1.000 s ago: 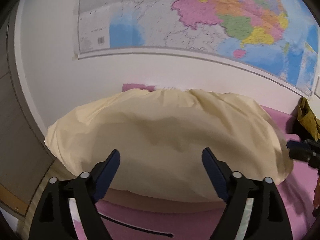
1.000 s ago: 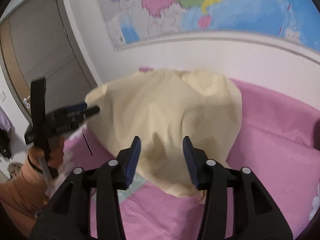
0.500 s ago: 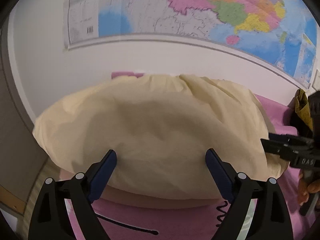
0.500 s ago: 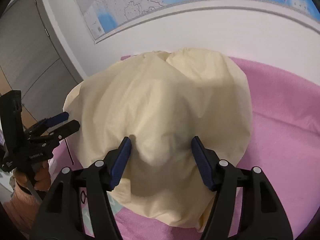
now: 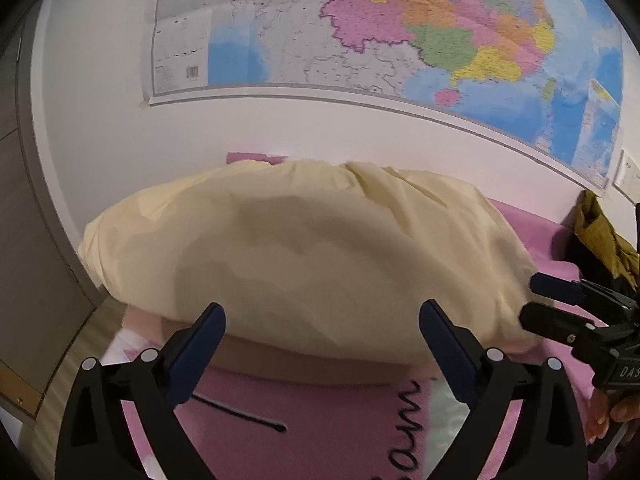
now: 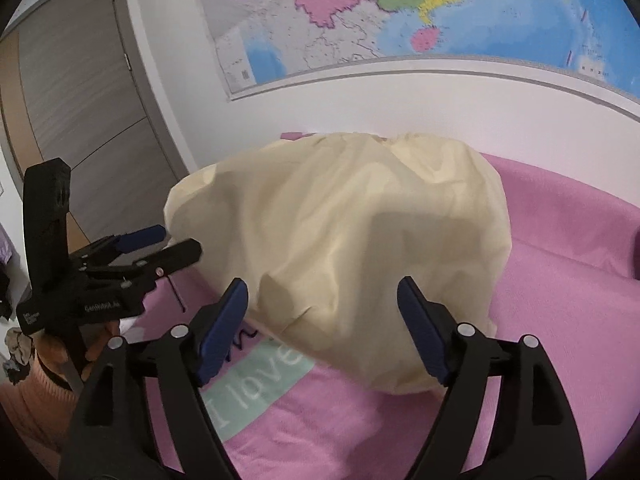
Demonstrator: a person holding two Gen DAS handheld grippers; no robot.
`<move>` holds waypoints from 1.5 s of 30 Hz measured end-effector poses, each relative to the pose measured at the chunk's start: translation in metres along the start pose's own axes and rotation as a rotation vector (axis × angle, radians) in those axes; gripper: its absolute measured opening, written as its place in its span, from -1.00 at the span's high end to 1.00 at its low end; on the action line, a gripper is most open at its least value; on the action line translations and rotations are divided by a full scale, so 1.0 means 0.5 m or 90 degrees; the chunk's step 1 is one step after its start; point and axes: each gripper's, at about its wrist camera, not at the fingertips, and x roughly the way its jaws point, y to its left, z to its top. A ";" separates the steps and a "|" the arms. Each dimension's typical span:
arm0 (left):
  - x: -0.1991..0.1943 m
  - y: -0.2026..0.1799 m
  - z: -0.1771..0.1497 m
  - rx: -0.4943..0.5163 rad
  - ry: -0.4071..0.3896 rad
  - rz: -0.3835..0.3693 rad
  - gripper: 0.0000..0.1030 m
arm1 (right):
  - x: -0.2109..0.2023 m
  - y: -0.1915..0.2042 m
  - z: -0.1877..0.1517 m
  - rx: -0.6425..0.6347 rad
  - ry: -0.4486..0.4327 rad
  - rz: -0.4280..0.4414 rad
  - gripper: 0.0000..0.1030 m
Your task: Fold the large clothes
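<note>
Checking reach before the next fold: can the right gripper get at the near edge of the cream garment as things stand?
Probably yes. The right gripper has just been opening, nothing between its jaws, and the cream garment lies directly ahead, unobstructed.

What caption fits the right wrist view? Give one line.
Right gripper, jaws just opened, over cream cloth on pink bed; left gripper beside.
</note>
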 end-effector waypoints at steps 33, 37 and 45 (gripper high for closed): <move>-0.155 -0.066 -0.119 -0.025 -0.025 0.053 -0.86 | -0.133 0.072 -0.138 0.012 -0.032 -0.012 -0.89; -0.163 -0.070 -0.123 -0.028 -0.025 0.054 -0.86 | -0.143 0.077 -0.141 0.011 -0.036 -0.013 -0.89; -0.175 -0.075 -0.124 -0.024 -0.030 0.048 -0.86 | -0.148 0.085 -0.148 0.008 -0.035 -0.009 -0.89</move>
